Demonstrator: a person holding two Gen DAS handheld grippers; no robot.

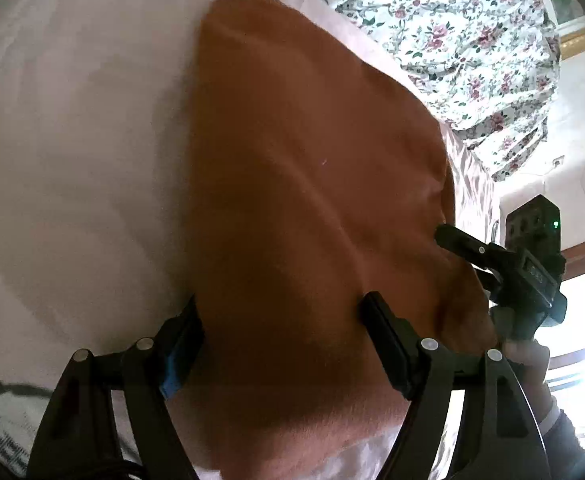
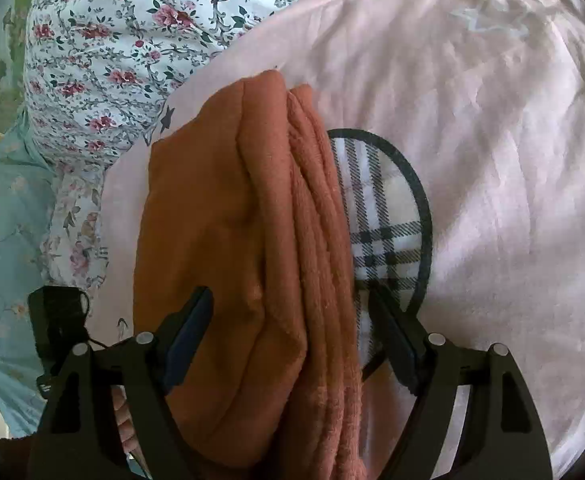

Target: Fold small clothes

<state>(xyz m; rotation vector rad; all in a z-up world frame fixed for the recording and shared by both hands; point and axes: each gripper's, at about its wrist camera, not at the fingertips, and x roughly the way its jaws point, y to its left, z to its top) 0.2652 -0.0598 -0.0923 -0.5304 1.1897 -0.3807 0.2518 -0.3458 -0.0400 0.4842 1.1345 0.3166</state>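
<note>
Pale pink quilted bedspread point(image 2: 492, 160): broad, soft, wrinkled; carries all else. White floral-print cotton sheet point(image 1: 472, 40): bunched along the bedspread's far side. Rust-orange terry-cloth garment point(image 1: 300, 180): lies on the bedspread, doubled into several thick layers whose stacked edges show in the right wrist view point(image 2: 320, 220); judged light, limp and grippy, likely to sag and unfold if lifted by one layer, so best taken at the stacked edge or a corner, all layers together. Plaid oval patch with dark border point(image 2: 384, 220): printed on the bedspread, partly under the garment. Left gripper point(image 1: 282, 344): fingers spread, straddling the garment. Right gripper point(image 2: 292, 328): fingers spread likewise, astride the folded edge, not pinching.
</note>
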